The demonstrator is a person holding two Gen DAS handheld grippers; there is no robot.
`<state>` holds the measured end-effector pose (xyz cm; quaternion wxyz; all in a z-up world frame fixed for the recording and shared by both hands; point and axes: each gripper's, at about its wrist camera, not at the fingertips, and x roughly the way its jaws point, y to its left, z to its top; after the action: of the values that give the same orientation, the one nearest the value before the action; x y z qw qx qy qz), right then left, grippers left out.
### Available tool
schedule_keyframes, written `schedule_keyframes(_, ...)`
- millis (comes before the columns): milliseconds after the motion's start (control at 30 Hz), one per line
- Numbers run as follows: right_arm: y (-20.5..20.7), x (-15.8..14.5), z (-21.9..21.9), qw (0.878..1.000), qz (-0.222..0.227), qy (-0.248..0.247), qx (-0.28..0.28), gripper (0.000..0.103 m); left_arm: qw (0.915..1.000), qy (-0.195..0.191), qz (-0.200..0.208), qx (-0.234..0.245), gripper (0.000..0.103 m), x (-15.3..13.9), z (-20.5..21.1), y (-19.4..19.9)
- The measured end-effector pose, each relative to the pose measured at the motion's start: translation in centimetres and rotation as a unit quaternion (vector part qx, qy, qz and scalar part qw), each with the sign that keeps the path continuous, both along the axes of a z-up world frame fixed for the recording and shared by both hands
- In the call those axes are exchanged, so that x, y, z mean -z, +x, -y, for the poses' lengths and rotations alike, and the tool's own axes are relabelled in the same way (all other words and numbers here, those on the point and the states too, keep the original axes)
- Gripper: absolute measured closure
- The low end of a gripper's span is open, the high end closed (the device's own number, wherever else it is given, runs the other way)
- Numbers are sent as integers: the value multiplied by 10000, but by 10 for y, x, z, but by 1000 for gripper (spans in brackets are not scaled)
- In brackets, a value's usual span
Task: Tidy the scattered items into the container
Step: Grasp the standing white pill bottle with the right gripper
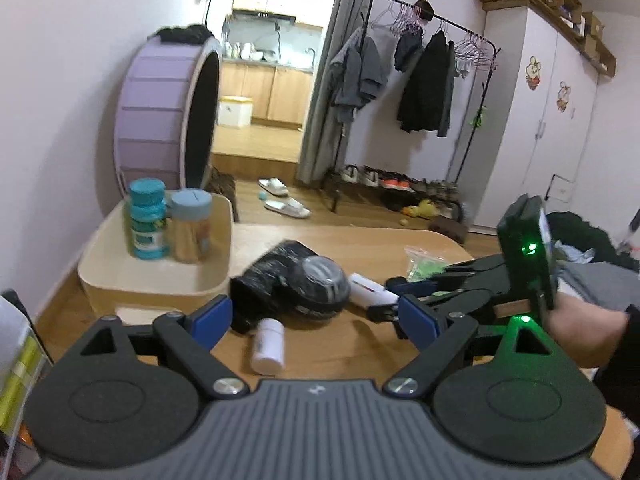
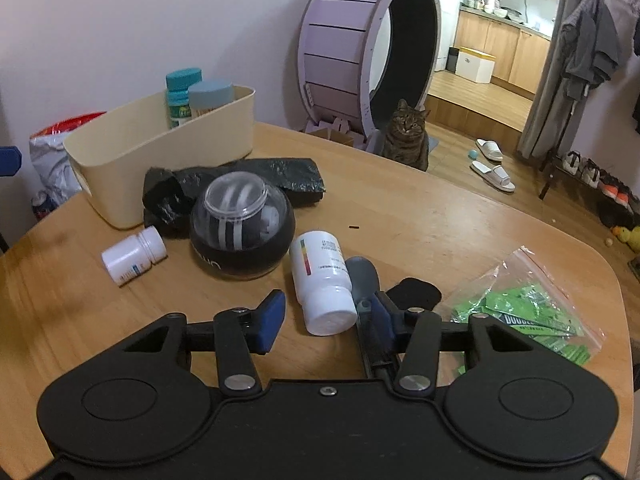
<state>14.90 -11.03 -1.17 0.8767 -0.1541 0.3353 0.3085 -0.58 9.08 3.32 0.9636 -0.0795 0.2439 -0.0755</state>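
A cream tub (image 1: 160,280) (image 2: 160,152) stands at the table's far left, holding a teal bottle (image 1: 147,220) and an amber jar (image 1: 192,228) with a blue-grey lid. A large white bottle (image 2: 320,280) (image 1: 370,292) lies on its side between the fingers of my right gripper (image 2: 326,316) (image 1: 394,298). The right pad is against it and a gap shows at the left pad. My left gripper (image 1: 316,320) is open above a small white bottle (image 1: 268,346) (image 2: 134,256). A black ball with a clear lid (image 2: 240,232) (image 1: 320,288) rests on a black plastic bag (image 2: 256,174).
A clear bag of green packets (image 2: 528,308) (image 1: 424,264) lies at the right near the table's edge. A grey piece (image 2: 362,276) and a black piece (image 2: 416,292) lie beside the large bottle. A cat (image 2: 406,132) sits on the floor by a purple wheel (image 2: 360,40).
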Motion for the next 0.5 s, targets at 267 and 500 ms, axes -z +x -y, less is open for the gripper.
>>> schedule_keyframes(267,-3,-3,11,9998,22,184,-41,73,9999,110,-73,-13,13,5,5,4)
schedule_keyframes(500,-21,-30,23,9992,218,255,-230,74,9999,141,-79,-12,13,5,8,4)
